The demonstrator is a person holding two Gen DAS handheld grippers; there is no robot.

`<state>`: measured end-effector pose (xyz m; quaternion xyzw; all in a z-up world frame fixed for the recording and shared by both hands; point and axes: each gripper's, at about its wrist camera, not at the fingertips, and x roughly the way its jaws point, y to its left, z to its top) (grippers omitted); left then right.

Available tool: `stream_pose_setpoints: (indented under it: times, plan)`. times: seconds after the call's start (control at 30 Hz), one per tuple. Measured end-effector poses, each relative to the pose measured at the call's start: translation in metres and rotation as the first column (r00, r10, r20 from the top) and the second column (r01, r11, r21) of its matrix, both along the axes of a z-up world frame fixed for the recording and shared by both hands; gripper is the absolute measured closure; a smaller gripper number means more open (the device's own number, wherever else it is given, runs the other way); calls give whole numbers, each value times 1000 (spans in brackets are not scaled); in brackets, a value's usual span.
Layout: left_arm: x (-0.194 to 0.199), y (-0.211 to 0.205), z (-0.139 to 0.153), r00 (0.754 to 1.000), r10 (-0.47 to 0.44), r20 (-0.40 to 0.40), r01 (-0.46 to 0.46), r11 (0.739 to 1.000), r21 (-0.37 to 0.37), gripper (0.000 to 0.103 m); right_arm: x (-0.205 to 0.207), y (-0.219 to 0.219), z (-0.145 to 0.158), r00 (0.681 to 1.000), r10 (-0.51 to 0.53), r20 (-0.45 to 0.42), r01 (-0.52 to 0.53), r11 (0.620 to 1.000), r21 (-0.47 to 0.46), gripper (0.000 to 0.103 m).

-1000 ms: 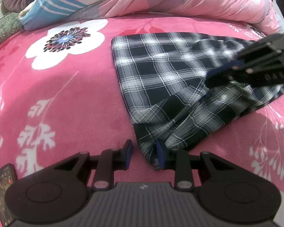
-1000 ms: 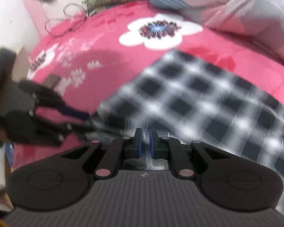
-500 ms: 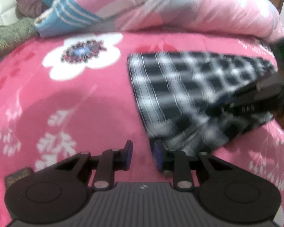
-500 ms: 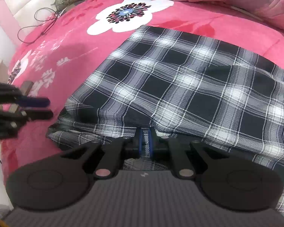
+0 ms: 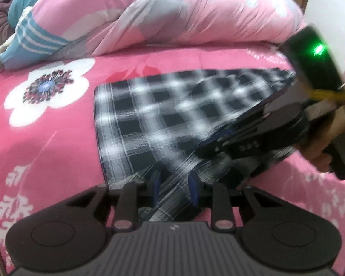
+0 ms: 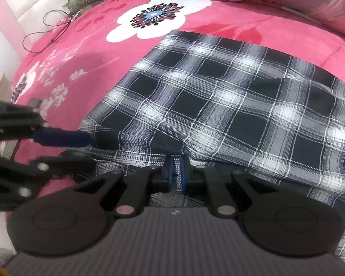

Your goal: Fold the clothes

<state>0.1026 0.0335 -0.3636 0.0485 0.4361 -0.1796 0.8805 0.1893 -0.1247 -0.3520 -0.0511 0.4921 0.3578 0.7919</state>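
Left gripper (image 5: 174,189) now forward, fingers spread astride plaid garment (image 6: 218,96); right gripper (image 6: 176,172) pinching it.

No legible text, label or number anywhere

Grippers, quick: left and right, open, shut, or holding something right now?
Left gripper: open, plaid garment between its blue pads, not pinched.
Right gripper: shut on the plaid garment's near edge.

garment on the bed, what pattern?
Black-and-white plaid garment, sharpest in the right wrist view.
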Motion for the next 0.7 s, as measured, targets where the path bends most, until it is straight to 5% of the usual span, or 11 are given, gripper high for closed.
stream_pose_setpoints:
  times: [0.7]
  plan:
    - [-1, 5, -10, 1000, 18, -11, -18, 999, 39, 74, 1, -2, -1, 1000, -1, -9, 2, 1000, 5, 97]
